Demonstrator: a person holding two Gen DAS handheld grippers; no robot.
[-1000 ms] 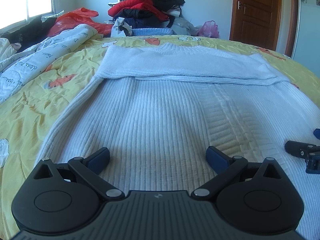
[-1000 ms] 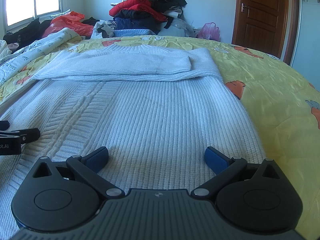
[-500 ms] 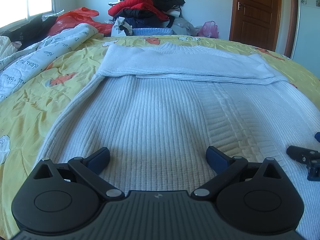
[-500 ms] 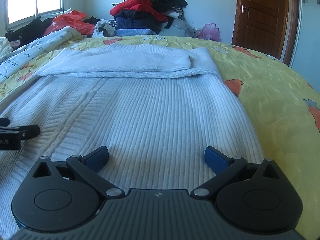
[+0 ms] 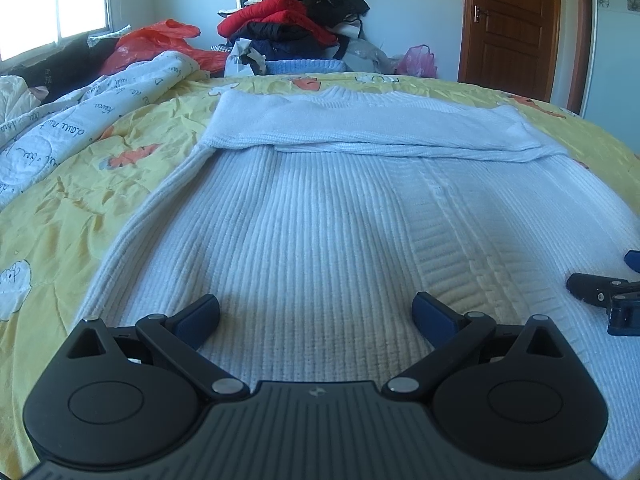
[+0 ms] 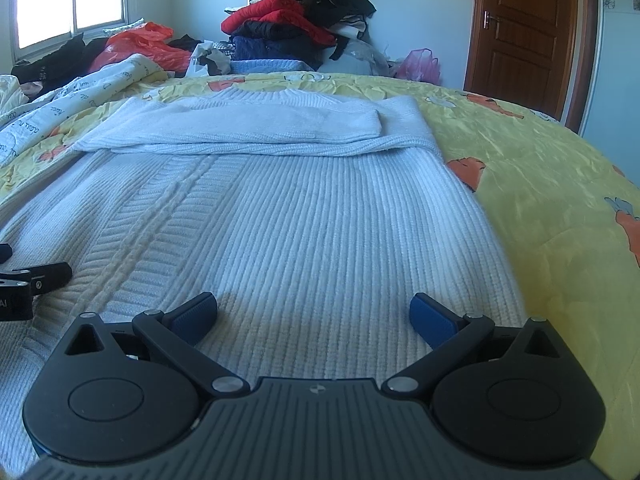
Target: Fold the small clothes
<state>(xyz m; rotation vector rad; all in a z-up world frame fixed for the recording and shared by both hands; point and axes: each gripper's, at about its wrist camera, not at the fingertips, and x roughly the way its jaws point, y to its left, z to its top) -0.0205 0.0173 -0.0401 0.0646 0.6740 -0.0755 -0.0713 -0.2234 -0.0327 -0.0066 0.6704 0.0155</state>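
Note:
A white ribbed knit sweater (image 5: 320, 220) (image 6: 300, 216) lies flat on the yellow bedspread (image 5: 80, 208) (image 6: 560, 184), its sleeves folded across the far chest area (image 5: 360, 132) (image 6: 248, 124). My left gripper (image 5: 316, 314) hovers open just above the sweater's near hem on its left half, with nothing between its blue pads. Over the right half of the hem my right gripper (image 6: 314, 312) is likewise open and empty. Each gripper's tip shows at the edge of the other's view: the right one (image 5: 604, 296), the left one (image 6: 36, 280).
A printed white quilt (image 5: 80, 116) lies bunched at the left of the bed. Beyond the bed are a pile of dark and red clothes (image 5: 296, 28), orange and pink plastic bags (image 5: 156, 40), a window at the left and a brown door (image 5: 516, 20).
Both grippers have drawn back slightly toward the near hem and stayed open. The sweater has not moved.

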